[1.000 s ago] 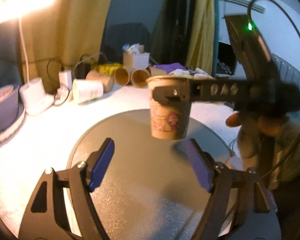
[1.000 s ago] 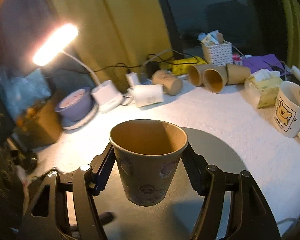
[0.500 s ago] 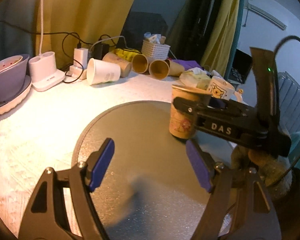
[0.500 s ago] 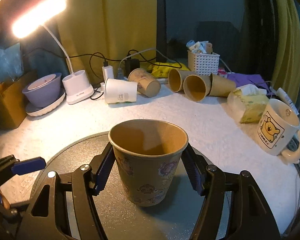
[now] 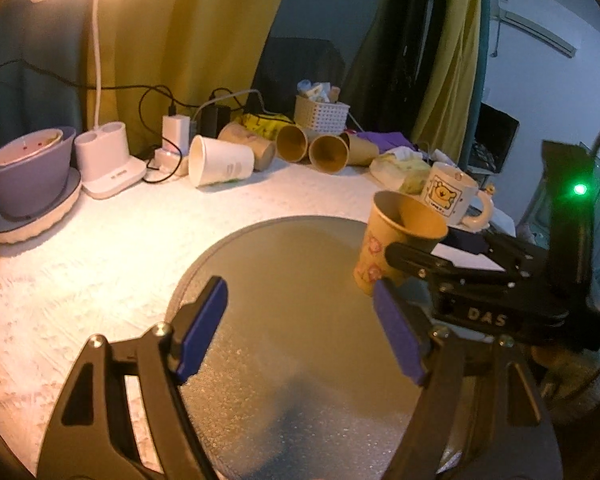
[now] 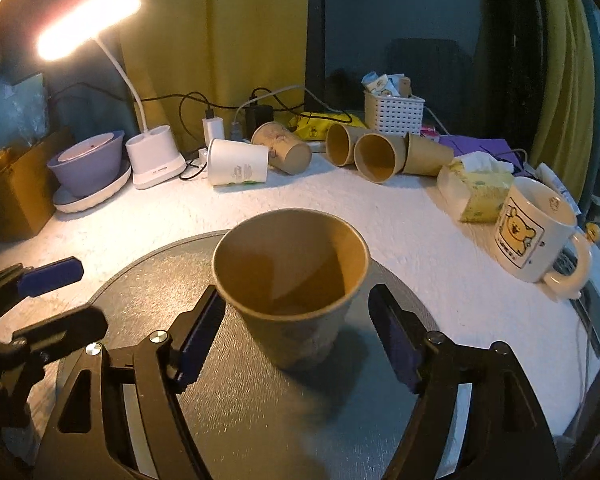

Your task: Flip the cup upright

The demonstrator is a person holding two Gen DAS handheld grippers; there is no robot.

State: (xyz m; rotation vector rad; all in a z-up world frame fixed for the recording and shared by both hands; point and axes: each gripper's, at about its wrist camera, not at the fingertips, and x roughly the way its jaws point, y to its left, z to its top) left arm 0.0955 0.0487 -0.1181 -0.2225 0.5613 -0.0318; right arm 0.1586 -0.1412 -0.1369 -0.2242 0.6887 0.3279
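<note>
Your right claw (image 6: 296,336) stands wide around the upright brown paper cup (image 6: 290,280) on the round grey mat (image 6: 148,280), so it can settle unpinched.

Black skeletal left gripper (image 5: 300,332), blue pads, silver screws, right gripper (image 6: 296,336) alike, "DAS" marking, green LED
</note>
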